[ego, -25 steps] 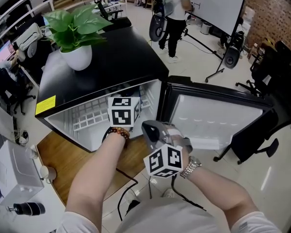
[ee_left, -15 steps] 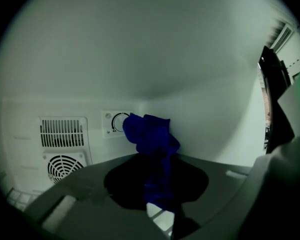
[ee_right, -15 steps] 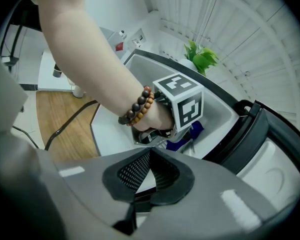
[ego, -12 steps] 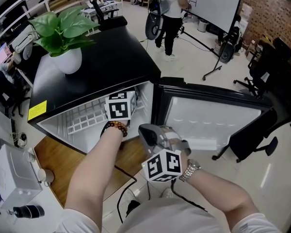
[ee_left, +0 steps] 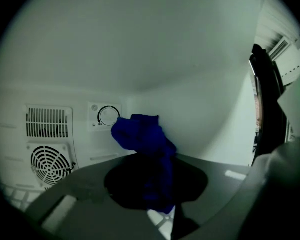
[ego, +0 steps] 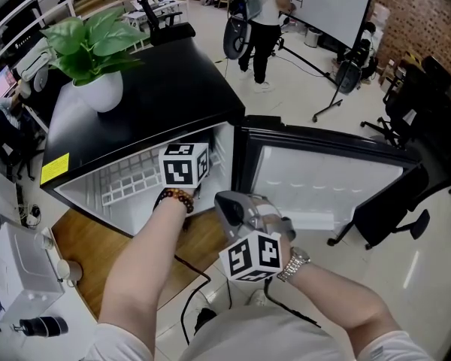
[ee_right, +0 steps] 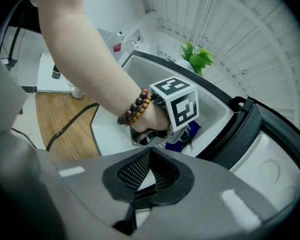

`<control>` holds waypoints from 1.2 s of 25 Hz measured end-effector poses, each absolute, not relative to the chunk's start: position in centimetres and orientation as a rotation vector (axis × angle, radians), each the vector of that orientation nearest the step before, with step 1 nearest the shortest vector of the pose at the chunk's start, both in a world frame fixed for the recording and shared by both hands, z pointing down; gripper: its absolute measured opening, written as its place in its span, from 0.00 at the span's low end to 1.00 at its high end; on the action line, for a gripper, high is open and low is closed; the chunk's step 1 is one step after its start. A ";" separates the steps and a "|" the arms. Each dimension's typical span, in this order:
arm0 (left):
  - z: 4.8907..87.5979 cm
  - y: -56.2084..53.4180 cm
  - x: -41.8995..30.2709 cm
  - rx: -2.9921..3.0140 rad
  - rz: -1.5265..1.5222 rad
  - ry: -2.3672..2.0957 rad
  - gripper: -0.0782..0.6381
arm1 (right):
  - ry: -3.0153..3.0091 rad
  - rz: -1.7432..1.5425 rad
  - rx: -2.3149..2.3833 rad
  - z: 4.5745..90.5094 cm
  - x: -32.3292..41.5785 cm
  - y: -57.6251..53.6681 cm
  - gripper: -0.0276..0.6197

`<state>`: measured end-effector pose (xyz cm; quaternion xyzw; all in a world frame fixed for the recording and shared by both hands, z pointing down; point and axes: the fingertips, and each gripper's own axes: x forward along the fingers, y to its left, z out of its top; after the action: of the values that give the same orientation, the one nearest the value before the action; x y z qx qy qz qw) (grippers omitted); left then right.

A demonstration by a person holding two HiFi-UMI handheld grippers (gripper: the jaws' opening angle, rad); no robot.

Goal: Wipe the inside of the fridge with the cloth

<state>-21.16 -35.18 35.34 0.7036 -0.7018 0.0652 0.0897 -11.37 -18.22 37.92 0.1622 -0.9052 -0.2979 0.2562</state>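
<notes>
The fridge [ego: 165, 89] stands with its door [ego: 323, 179] swung open, so access is settled. The left gripper [ee_left: 157, 181] reaches inside the fridge, its jaws narrowed onto the blue cloth [ee_left: 142, 139], which bunches up towards the fridge's back wall beside the dial [ee_left: 109, 116]. Wiping looks under way (no streak or dirt shows how much is covered). The right gripper [ee_right: 151, 166] hangs outside the fridge's opening, jaws together and empty. Whether the cloth touches the wall is unclear, and in the head view the fridge's top hides it.
</notes>
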 end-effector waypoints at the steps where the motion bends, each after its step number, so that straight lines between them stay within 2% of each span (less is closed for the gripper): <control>1: 35.3 -35.0 -21.0 2.101 0.194 -2.080 0.23 | -2.457 -0.807 0.441 38.0 -11.3 -18.1 0.05; 30: 35.3 -28.4 -14.0 2.273 0.236 -1.964 0.23 | -2.461 -0.798 0.418 38.6 -8.5 -14.8 0.05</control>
<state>-13.97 -28.36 35.25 0.7529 -0.6503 0.0780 0.0642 -8.45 -14.76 38.57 0.1542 -0.9074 -0.2942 0.2575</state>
